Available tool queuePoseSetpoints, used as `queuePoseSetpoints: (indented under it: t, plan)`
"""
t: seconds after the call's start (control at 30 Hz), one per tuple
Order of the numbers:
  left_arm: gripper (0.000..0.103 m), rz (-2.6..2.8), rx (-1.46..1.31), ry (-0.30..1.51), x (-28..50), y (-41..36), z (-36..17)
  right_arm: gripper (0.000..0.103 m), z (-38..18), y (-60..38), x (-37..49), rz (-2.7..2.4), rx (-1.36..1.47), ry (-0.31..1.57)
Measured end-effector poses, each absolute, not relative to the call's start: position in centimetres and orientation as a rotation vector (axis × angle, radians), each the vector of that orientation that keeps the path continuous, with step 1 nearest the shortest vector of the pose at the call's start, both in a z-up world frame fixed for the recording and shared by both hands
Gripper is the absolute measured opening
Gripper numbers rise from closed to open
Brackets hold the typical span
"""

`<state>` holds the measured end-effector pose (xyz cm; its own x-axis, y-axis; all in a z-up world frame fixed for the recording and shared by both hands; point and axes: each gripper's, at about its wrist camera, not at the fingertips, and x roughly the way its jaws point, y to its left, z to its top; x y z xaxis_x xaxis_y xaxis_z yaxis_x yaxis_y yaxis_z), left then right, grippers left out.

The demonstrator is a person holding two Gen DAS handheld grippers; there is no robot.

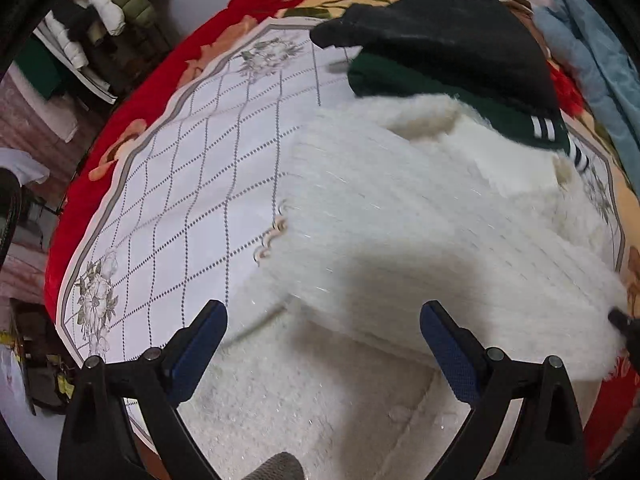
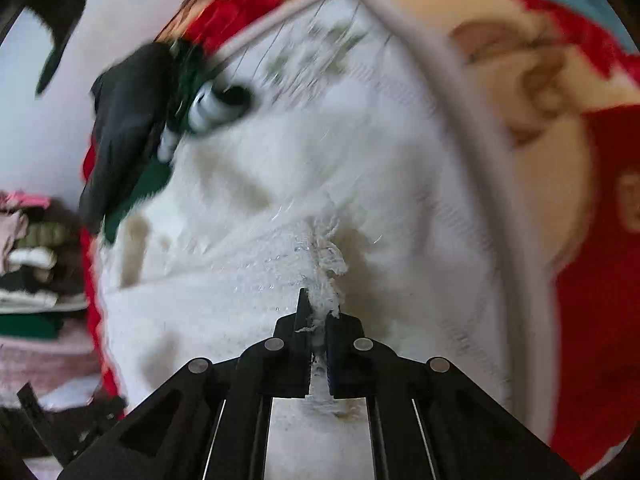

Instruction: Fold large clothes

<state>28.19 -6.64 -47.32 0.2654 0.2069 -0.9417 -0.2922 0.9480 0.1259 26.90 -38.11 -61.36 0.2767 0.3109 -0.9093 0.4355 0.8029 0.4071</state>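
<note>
A patterned bedspread is lying under a soft, floppy white sweater; the right gripper is pinching what looks like its fringed edge, while the left gripper is hanging wide open, empty.

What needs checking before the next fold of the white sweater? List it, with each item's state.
1. Right tongs shut on the white sweater: ok, fuzzy knit is pinched between the pads.
2. Left tongs open and empty: ok, nothing between the blue pads.
3. Sweater partly folded: ok, one layer lies over another.
4. Patterned sheet bare beside the sweater: ok.
5. Dark garments off the sweater: not ok, the green one overlaps its far edge.
6. Grip holds a single layer: cannot tell.
</note>
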Motion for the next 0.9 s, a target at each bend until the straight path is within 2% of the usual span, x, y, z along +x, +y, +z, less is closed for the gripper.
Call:
queuePoseSetpoints:
  t: [0.13, 0.23, 0.3, 0.37, 0.47, 0.6, 0.63, 0.67, 0.7, 0.77, 0.9]
  plan:
    - [0.099, 0.335, -0.070, 1.244, 30.0, -7.6, -47.1, 0.010, -64.4, -37.8, 28.4, -0.054, 0.633, 1.530]
    - [0.099, 0.321, -0.042, 1.225, 32.3, -8.5, -46.8, 0.027, -61.4, -37.8, 29.5, -0.080, 0.588, 1.501]
    - [0.099, 0.319, -0.004, 1.204, 34.1, -8.9, -47.0, 0.038, -57.6, -37.7, 30.1, -0.097, 0.551, 1.405]
    - [0.099, 0.325, 0.042, 1.198, 36.1, -9.3, -47.9, 0.046, -55.4, -36.4, 31.5, -0.041, 0.572, 1.353]
    - [0.099, 0.327, 0.104, 1.217, 39.1, -9.7, -50.3, 0.047, -56.2, -32.6, 35.8, 0.067, 0.527, 1.400]
    - [0.099, 0.328, 0.170, 1.278, 41.9, -9.6, -54.3, 0.051, -62.0, -26.8, 41.8, 0.100, 0.252, 1.507]
    - [0.099, 0.322, 0.171, 1.294, 42.2, -9.5, -55.0, 0.051, -64.4, -25.6, 43.2, 0.106, 0.195, 1.568]
    - [0.099, 0.317, 0.170, 1.301, 42.4, -9.4, -55.5, 0.041, -65.5, -25.3, 43.7, 0.109, 0.180, 1.594]
    - [0.099, 0.314, 0.171, 1.300, 42.5, -9.4, -55.7, 0.019, -66.0, -25.0, 44.0, 0.104, 0.168, 1.586]
    - [0.099, 0.305, 0.176, 1.289, 42.4, -9.4, -56.0, 0.008, -65.6, -24.7, 44.3, 0.113, 0.177, 1.556]
    - [0.099, 0.296, 0.164, 1.279, 42.1, -9.1, -56.2, 0.006, -62.5, -26.4, 43.9, 0.047, 0.276, 1.412]
